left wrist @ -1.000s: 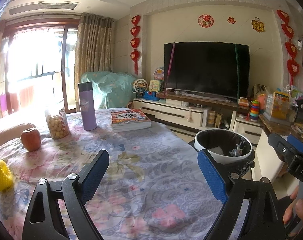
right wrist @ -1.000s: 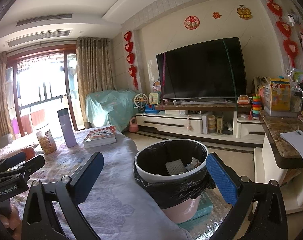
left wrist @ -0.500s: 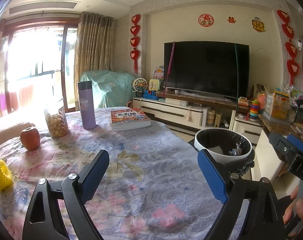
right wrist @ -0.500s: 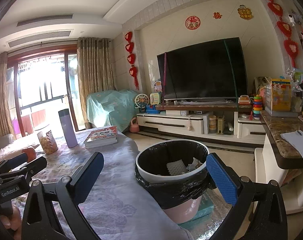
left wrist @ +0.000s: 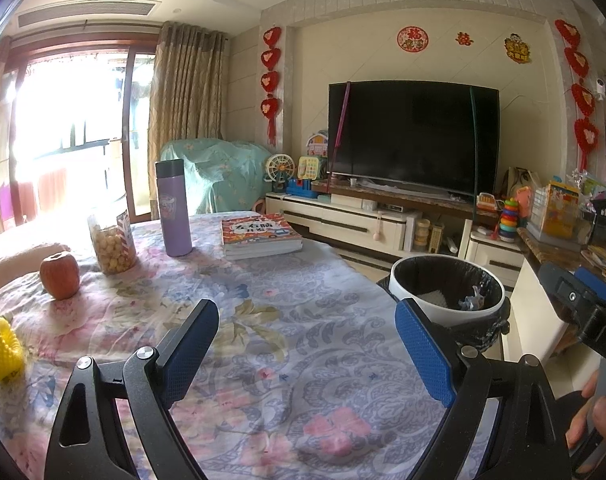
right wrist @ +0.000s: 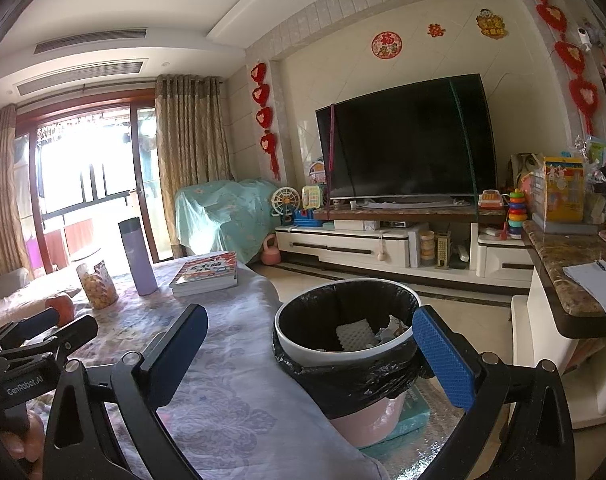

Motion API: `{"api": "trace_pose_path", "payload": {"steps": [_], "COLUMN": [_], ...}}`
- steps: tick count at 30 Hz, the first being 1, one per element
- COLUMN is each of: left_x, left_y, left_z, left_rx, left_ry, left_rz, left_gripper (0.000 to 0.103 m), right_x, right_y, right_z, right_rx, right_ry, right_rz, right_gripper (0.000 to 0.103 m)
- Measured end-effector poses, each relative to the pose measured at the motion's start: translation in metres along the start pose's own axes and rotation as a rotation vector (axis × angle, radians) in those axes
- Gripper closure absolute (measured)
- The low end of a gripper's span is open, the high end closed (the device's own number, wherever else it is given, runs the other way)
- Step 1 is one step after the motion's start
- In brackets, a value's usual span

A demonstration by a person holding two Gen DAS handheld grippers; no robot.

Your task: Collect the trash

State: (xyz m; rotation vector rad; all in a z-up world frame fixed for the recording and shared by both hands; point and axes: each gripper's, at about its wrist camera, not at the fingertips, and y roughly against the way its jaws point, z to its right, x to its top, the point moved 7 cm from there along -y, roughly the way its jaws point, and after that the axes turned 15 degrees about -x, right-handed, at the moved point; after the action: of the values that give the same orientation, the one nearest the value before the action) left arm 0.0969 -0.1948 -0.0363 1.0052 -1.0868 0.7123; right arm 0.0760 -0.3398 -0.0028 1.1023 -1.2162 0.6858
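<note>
Home living room. Large black flat-screen TV (left wrist: 413, 136) centre right on a cream tiled wall, over a long white low TV cabinet (left wrist: 343, 222). Red heart-shaped hanging ornaments (left wrist: 270, 76) and a round red paper cutout (left wrist: 412, 39) upper centre. Tan patterned curtains (left wrist: 185, 116) beside a sliding glass balcony door (left wrist: 71, 132) at left. Armchair under a teal floral dust cover (right wrist: 223, 216) mid-frame. Colourful stacking-ring toy (right wrist: 517, 212) and white toy Ferris wheel (right wrist: 285, 202) on the cabinet. Foreground table with floral pastel tablecloth (left wrist: 283, 340).
</note>
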Motion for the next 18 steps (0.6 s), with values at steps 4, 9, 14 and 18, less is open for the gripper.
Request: {"api": "trace_pose_path", "payload": {"steps": [4,9,14,18], "left_x": [-0.001,-0.001,-0.002,-0.003], "left_y": [-0.001,-0.002,-0.003,-0.005], "left_z": [-0.001,-0.002,-0.006,-0.012], "left_rx": [0.000,0.000,0.002,0.004], "left_ry": [0.001,0.004,0.014,0.031], "left_rz": [-0.003,-0.004,-0.011,-0.018], "left_gripper": [0.013,0.013,0.012,0.012], "right_x": [0.000,0.000,-0.001,-0.002], "right_y": [0.000,-0.001,-0.003,-0.004], "right_z": [-0.001,-0.004,-0.005,-0.008], "right_rx": [0.001,0.008,0.016,0.024], "right_ry": [0.002,0.002,0.003,0.005], "right_rz": [-0.003,-0.009,-0.017,-0.026], "right_gripper": [0.000,0.000,0.000,0.000]}}
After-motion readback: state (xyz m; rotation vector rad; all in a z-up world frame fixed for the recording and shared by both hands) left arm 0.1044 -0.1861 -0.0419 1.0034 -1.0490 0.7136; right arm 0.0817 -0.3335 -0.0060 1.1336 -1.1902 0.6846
